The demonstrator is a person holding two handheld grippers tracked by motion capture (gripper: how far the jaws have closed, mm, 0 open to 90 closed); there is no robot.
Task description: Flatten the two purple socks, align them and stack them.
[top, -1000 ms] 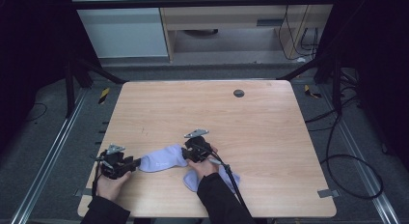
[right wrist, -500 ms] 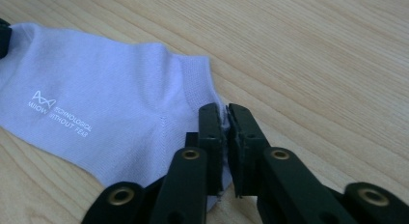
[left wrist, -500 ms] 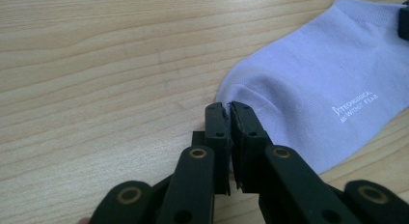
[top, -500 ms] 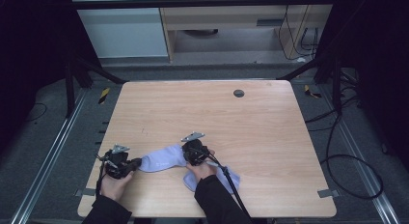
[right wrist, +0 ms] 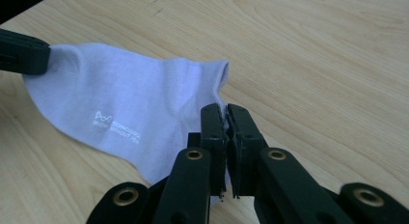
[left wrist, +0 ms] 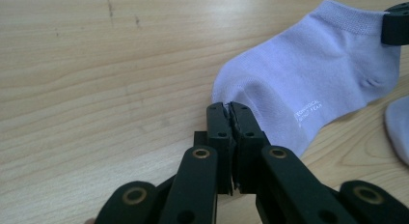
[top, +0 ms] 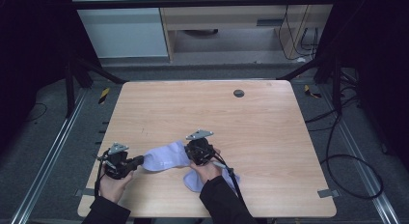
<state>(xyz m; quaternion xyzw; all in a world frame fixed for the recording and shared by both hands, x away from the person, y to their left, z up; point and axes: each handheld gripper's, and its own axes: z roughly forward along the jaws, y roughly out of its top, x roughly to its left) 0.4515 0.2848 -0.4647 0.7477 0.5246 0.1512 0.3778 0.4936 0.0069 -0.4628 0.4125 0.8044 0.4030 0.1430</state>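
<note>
Pale wood covers the table (top: 270,137), which stands on a dark floor with cables trailing off to the right and a cabinet behind. Near the front edge, a person's two hands each hold a black gripper, and a lilac sock (top: 166,156) is stretched between them. The left gripper (top: 137,161) has its jaws pressed together on the toe end of that sock; in the left gripper view the pads (left wrist: 230,119) pinch the fabric edge, with the rest of the sock (left wrist: 308,84) running away to the right. The right gripper (top: 190,154) is clamped on the opposite, cuff end, and in the right gripper view its tips (right wrist: 225,119) bite the rim while the sock (right wrist: 120,103) spreads flat toward the other tong. Both sets of jaws have just been closing, with cloth between them. A second lilac sock (top: 195,180) lies on the table just beneath the right hand, partly hidden by the sleeve. Judging by this, the grasp on both ends is done and the sock looks taken up taut; what seems left is carrying it over and laying it onto its mate, or folding it, and then letting go.
</note>
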